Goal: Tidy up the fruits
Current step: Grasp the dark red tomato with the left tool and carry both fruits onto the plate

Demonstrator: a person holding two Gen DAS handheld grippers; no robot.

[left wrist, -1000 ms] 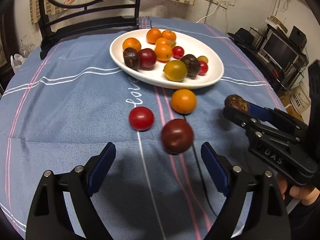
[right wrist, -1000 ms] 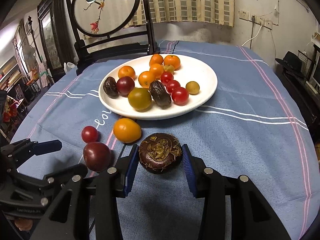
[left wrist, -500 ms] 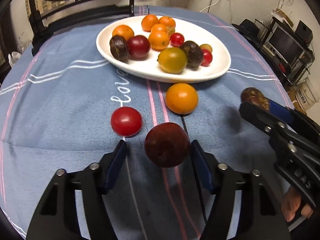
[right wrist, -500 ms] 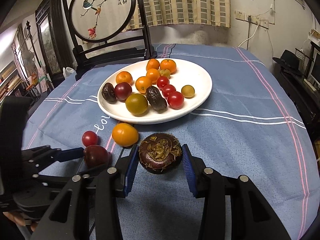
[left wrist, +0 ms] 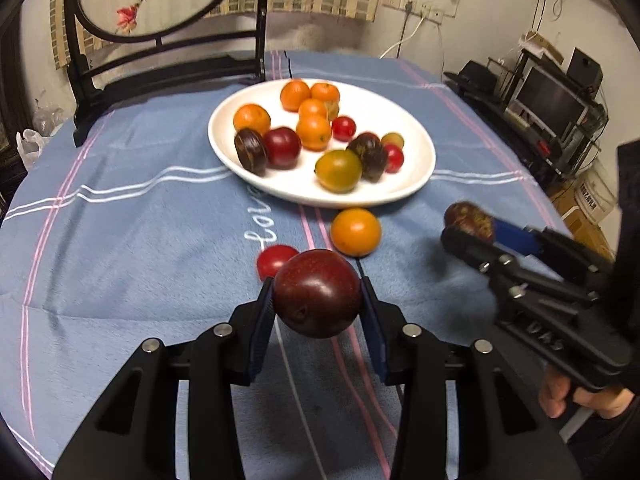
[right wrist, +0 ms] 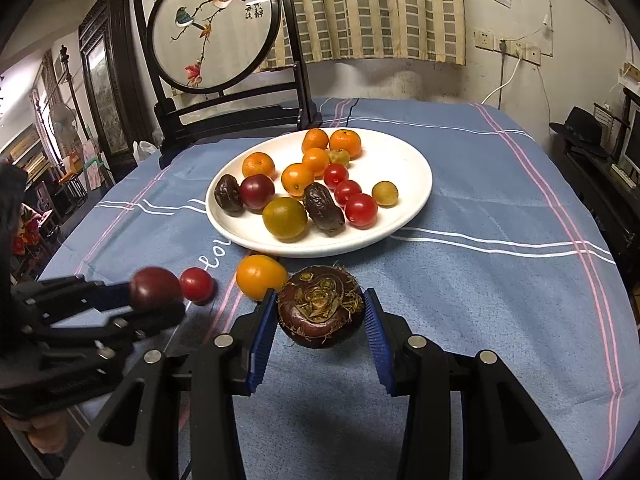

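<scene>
My left gripper [left wrist: 317,304] is shut on a dark red plum [left wrist: 317,293] and holds it above the blue cloth; it also shows in the right wrist view [right wrist: 154,286]. My right gripper [right wrist: 320,316] is shut on a dark brown water chestnut [right wrist: 321,306], lifted off the cloth; the chestnut also shows in the left wrist view [left wrist: 468,218]. A white plate [right wrist: 408,160] with several oranges, tomatoes and dark fruits sits beyond both. An orange [right wrist: 260,276] and a red cherry tomato [right wrist: 196,284] lie on the cloth before the plate.
A dark wooden chair with a round embroidered panel [right wrist: 212,24] stands at the table's far edge. The round table is covered by a blue striped cloth [right wrist: 500,280]. Shelves and electronics [left wrist: 552,100] stand to the right of the table.
My left gripper closed on the plum and lifted it off the cloth. My right gripper kept its hold on the water chestnut and rose slightly.
</scene>
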